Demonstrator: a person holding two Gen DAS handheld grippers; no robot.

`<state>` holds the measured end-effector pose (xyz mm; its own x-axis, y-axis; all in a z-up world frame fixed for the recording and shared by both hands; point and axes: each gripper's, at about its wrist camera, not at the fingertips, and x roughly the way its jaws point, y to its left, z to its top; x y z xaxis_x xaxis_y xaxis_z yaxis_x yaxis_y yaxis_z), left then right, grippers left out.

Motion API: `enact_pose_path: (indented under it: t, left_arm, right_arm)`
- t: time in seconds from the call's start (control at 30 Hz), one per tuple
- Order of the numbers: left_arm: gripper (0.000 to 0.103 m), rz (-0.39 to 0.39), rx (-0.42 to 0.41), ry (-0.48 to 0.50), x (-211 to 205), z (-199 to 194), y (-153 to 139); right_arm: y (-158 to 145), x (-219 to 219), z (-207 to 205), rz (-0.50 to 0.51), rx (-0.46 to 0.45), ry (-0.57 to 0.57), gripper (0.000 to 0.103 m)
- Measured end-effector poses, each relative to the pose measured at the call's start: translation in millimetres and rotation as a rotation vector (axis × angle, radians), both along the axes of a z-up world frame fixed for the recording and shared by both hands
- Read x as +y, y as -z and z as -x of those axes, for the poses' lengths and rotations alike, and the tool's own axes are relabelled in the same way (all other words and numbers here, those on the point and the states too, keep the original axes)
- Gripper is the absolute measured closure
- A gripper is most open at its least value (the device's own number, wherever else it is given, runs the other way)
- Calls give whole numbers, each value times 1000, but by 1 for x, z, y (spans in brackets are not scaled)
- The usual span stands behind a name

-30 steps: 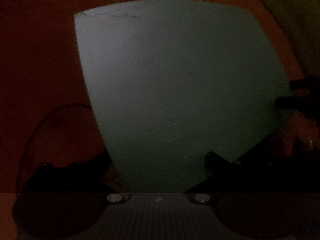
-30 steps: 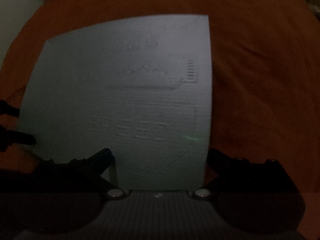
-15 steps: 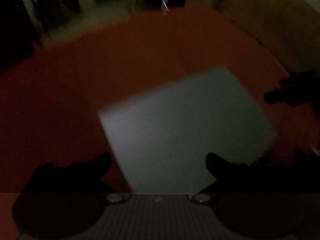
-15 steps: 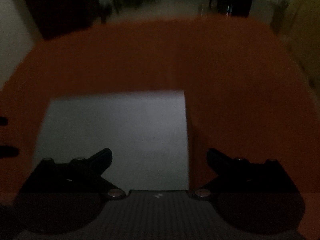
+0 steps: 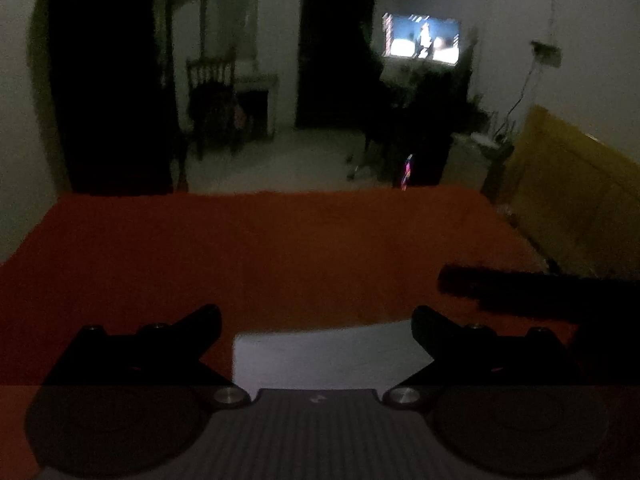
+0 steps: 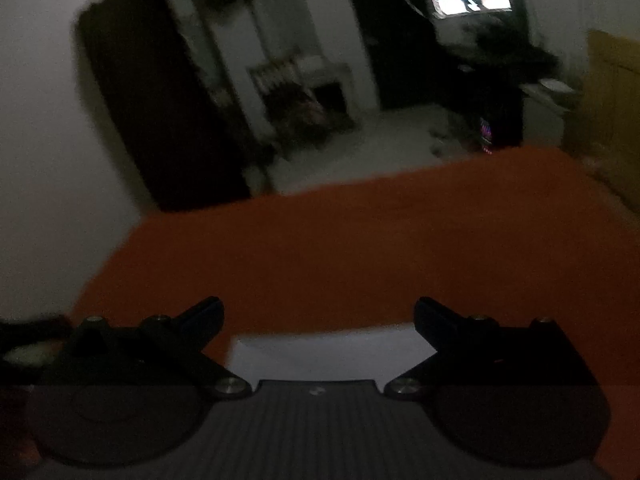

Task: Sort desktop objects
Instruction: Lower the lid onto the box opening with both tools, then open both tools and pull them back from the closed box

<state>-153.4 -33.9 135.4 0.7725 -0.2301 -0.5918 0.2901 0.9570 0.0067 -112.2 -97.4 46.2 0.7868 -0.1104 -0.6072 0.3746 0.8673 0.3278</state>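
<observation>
Black gripper [image 5: 316, 320] fingers; silver screws; seemingly ribbed body.

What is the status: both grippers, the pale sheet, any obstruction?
Left gripper open, empty. Right gripper open, empty. Pale sheet flat on orange cloth, below both grippers, ungripped. Nothing blocking; room dim, views blurred.

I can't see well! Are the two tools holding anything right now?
Left tool: open, holding nothing; it sits above the pale sheet.
Right tool: open, holding nothing.
</observation>
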Motion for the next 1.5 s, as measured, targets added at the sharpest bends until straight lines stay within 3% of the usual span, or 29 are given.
enact_pose_path:
  t: [0.07, 0.13, 0.2, 0.33, 0.43, 0.53, 0.63, 0.83, 1.17, 1.4, 1.5]
  left_arm:
    - [0, -19, -9, -1, -13, -6, 7]
    - [0, -45, 50, -49, -17, -13, 25]
    - [0, -64, 115, -105, -17, -2, 39]
    - [0, -88, 220, -134, -6, 5, 68]
    - [0, -123, 186, -163, -6, 3, 80]
    - [0, -147, 217, -196, -3, -16, 92]
    - [0, -159, 239, -199, 2, -9, 99]
    - [0, -211, 401, -179, 17, 1, 123]
    - [0, -207, 353, -154, 15, 14, 122]
    - [0, -215, 378, -146, 14, 9, 120]
    - [0, -174, 367, -124, 16, 9, 117]
  right_arm:
    - [7, 0, 7, 0, 99, 49, 0]
    - [24, -4, 14, -41, 226, 132, 0]
    - [38, -2, 27, -62, 292, 183, 0]
    - [52, 17, 45, -24, 317, 176, 0]
    - [64, 27, 50, 9, 335, 140, 0]
    - [73, 44, 45, 67, 360, 109, 0]
    - [88, 56, 42, 95, 390, 81, 0]
    - [107, 70, 45, 74, 477, 31, 0]
    - [115, 63, 44, 52, 515, 20, 0]
    - [119, 58, 44, 58, 523, 8, 0]
    - [119, 58, 44, 60, 526, 6, 0]
